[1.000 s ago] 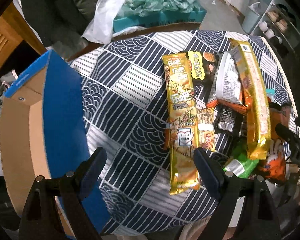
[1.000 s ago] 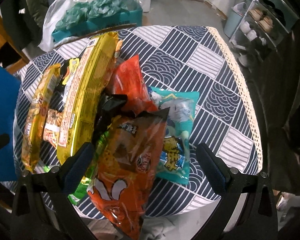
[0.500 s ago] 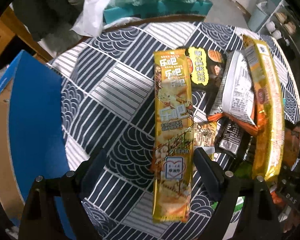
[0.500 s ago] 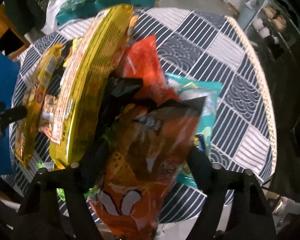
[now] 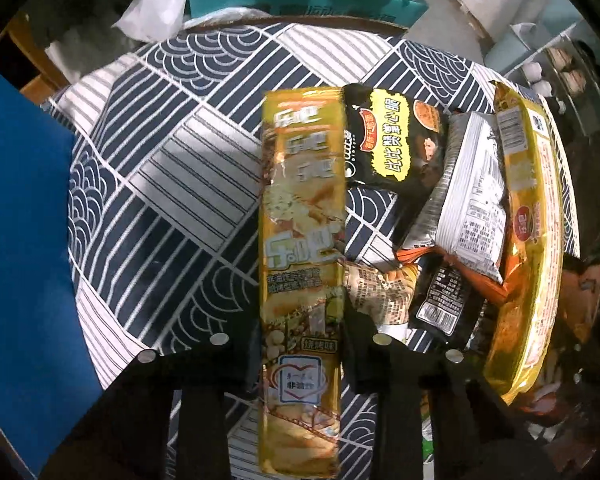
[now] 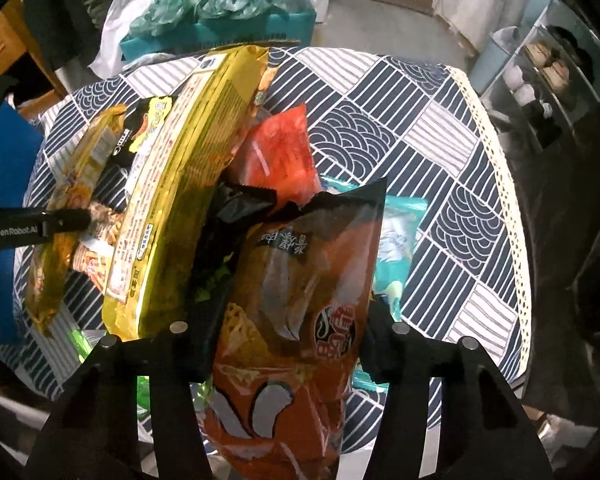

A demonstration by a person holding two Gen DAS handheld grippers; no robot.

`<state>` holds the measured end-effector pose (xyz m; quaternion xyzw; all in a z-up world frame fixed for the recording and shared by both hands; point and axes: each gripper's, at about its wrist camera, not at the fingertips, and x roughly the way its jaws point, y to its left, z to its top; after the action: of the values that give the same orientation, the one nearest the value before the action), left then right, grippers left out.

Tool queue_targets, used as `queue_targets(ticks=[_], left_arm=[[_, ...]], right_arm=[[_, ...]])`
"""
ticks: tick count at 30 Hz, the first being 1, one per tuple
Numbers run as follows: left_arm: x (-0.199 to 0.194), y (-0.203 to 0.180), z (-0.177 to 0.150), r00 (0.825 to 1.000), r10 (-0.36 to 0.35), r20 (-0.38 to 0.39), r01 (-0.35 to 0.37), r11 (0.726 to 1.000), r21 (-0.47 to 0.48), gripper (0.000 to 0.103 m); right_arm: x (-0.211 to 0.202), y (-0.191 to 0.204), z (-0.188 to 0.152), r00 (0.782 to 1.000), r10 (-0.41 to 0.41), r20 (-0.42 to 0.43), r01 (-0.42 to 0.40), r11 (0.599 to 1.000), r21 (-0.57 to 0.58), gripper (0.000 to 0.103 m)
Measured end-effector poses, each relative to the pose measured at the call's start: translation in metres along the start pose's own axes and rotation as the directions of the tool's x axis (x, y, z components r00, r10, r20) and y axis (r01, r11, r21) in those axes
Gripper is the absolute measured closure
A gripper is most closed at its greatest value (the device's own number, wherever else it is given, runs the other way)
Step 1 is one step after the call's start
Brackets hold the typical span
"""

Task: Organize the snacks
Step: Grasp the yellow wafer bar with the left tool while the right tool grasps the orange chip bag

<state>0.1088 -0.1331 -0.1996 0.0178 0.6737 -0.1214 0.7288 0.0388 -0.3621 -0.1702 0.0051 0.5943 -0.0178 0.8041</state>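
Note:
A heap of snack packs lies on the patterned tablecloth (image 5: 172, 184). My left gripper (image 5: 302, 344) points straight down and is shut on the long gold snack pack (image 5: 302, 220), near its lower end. In the right wrist view one of its black fingers (image 6: 60, 222) pinches that same gold pack (image 6: 80, 176). My right gripper (image 6: 290, 340) has the orange chip bag (image 6: 300, 280) between its jaws, which are closing. Both pads touch the bag's sides.
A big yellow pack (image 6: 180, 184), a red bag (image 6: 280, 152) and a teal bag (image 6: 396, 240) crowd around the orange bag. A black bag (image 5: 392, 140) and a silver bag (image 5: 472, 200) lie beside the gold pack. A blue box (image 5: 20, 240) stands left. The lace table edge (image 6: 500, 200) runs along the right.
My left gripper came down over the gold pack and went from wide open to shut on it. The right jaws narrowed onto the orange chip bag, whose top now stands higher.

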Motion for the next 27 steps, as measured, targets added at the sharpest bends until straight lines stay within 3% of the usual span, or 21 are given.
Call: queue_targets(ticks=[16,27], left_arm=[[-0.056,0.002,-0.030,0.991,0.042,0.126,-0.048,0.998,0.044,0.072],[-0.107,0.000,-0.056,0.966,0.074,0.247,-0.099,0.991,0.092,0.072]], right_arm=[[-0.048,-0.013,0.013,0.993,0.013,0.120,-0.018,0.999,0.040,0.050],[-0.078,0.009,0.018,0.983,0.031,0.183,-0.028,0.999,-0.014,0.050]])
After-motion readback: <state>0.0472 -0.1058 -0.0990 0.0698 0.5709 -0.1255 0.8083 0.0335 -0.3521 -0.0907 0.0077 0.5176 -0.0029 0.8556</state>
